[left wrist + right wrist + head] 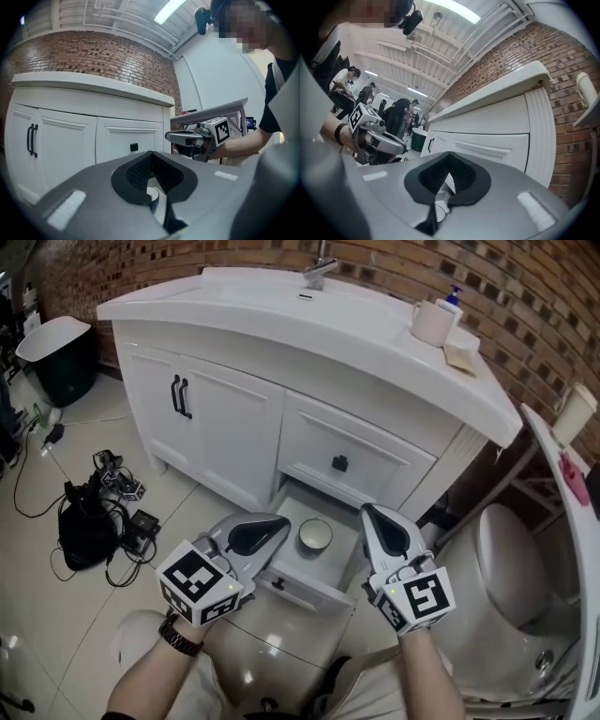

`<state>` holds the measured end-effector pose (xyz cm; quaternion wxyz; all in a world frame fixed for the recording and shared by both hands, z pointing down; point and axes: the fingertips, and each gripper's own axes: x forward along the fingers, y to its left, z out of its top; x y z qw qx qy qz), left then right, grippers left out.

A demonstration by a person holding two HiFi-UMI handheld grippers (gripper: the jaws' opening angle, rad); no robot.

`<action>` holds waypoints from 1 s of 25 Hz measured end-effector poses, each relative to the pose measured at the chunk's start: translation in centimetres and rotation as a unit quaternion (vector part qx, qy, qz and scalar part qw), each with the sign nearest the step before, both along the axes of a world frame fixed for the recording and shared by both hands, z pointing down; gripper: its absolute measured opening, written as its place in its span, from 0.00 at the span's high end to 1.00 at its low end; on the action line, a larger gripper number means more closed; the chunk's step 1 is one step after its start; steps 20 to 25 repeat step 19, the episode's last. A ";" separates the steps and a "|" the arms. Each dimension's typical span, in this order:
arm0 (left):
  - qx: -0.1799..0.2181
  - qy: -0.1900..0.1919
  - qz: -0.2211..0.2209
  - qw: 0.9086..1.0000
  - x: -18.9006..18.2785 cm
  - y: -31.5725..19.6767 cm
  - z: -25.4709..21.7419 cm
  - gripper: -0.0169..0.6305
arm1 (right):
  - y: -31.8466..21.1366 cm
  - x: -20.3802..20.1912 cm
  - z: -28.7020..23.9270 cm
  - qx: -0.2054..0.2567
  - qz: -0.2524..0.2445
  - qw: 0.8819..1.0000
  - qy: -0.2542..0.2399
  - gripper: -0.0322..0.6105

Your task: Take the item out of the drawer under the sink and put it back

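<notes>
The lower drawer (302, 588) of the white sink cabinet (234, 418) is pulled out. A small white bowl (315, 534) with a dark rim sits inside it. My left gripper (281, 522) hovers over the drawer's left edge, shut, with nothing between its pads. My right gripper (368, 511) hangs just right of the bowl, over the drawer's right side, also shut and empty. In the left gripper view the bowl's rim (153, 196) shows through the gap under the closed jaws, and the right gripper (174, 137) is ahead. In the right gripper view the left gripper (398, 144) is at the left.
A closed upper drawer with a black knob (340, 463) is right above the open one. A toilet (511, 559) stands close on the right. Black gear and cables (94, 521) lie on the floor at left, with a dark bin (56, 352) beyond. A cup (433, 322) stands on the counter.
</notes>
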<state>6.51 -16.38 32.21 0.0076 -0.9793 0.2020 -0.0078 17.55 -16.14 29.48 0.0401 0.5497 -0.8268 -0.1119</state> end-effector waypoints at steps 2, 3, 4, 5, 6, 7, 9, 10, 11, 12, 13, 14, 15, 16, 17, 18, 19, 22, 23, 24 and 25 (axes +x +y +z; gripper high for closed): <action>0.005 -0.008 0.001 1.000 0.4 0.1 0.2 0.94 | 0.1 0.5 -0.1 -0.001 0.005 1.000 -0.008 0.95; 0.005 -0.008 0.001 1.000 0.5 0.1 0.2 0.94 | 0.1 0.7 -0.3 0.002 0.007 1.000 -0.011 0.95; 0.003 -0.005 0.000 1.000 0.5 0.0 0.1 0.94 | 0.2 0.8 -0.6 0.007 0.009 1.000 -0.013 0.95; 0.001 -0.001 -0.001 1.000 0.4 -0.1 0.1 0.94 | 0.3 0.9 -0.9 0.012 0.011 1.000 -0.014 0.95; -0.001 0.002 -0.003 1.000 0.2 -0.3 0.0 0.94 | 0.4 1.0 -1.2 0.017 0.012 1.000 -0.015 0.95; -0.003 0.005 -0.006 1.000 0.0 -0.5 0.0 0.94 | 0.5 1.0 -1.4 0.019 0.012 1.000 -0.016 0.95; -0.004 0.006 -0.011 1.000 -0.4 -0.7 0.0 0.94 | 0.5 1.2 -1.6 0.021 0.015 1.000 -0.017 0.95; -0.004 0.006 -0.013 1.000 -0.5 -0.8 0.0 0.94 | 0.4 1.3 -1.7 0.022 0.016 0.999 -0.017 0.95; -0.004 0.005 -0.015 1.000 -0.7 -0.9 0.0 0.94 | 0.4 1.3 -1.8 0.024 0.018 0.999 -0.018 0.95; -0.004 0.005 -0.016 1.000 -0.8 -1.0 0.0 0.94 | 0.4 1.3 -2.0 0.027 0.019 0.999 -0.020 0.95; -0.003 0.005 -0.017 1.000 -1.0 -1.0 0.0 0.94 | 0.4 1.2 -2.2 0.030 0.019 0.999 -0.021 0.95; -0.002 0.005 -0.019 1.000 -1.2 -1.1 -0.2 0.94 | 0.4 1.1 -2.3 0.033 0.018 0.999 -0.023 0.95; -0.002 0.007 -0.021 1.000 -1.4 -1.1 -0.5 0.94 | 0.4 0.9 -2.5 0.036 0.017 0.999 -0.024 0.95; -0.001 0.009 -0.024 1.000 -1.6 -1.2 -0.7 0.94 | 0.4 0.8 -2.6 0.037 0.016 0.999 -0.024 0.95; -0.001 0.011 -0.027 1.000 -1.8 -1.2 -0.9 0.94 | 0.4 0.6 -2.7 0.039 0.014 0.999 -0.024 0.95; -0.001 0.013 -0.029 0.999 -2.0 -1.3 -1.0 0.94 | 0.3 0.5 -2.7 0.039 0.013 0.999 -0.024 0.95; -0.001 0.015 -0.031 0.999 -2.1 -1.3 -1.1 0.94 | 0.3 0.4 -2.7 0.040 0.012 0.999 -0.023 0.95; -0.001 0.015 -0.031 0.999 -2.1 -1.3 -1.1 0.94 | 0.3 0.4 -2.7 0.040 0.012 0.999 -0.023 0.95; -0.001 0.015 -0.031 0.999 -2.1 -1.3 -1.1 0.94 | 0.3 0.4 -2.7 0.040 0.012 0.999 -0.023 0.95; -0.001 0.015 -0.031 0.999 -2.1 -1.3 -1.1 0.94 | 0.3 0.4 -2.7 0.040 0.012 0.999 -0.023 0.95; -0.001 0.015 -0.031 0.999 -2.1 -1.3 -1.1 0.94 | 0.3 0.4 -2.7 0.040 0.012 0.999 -0.023 0.95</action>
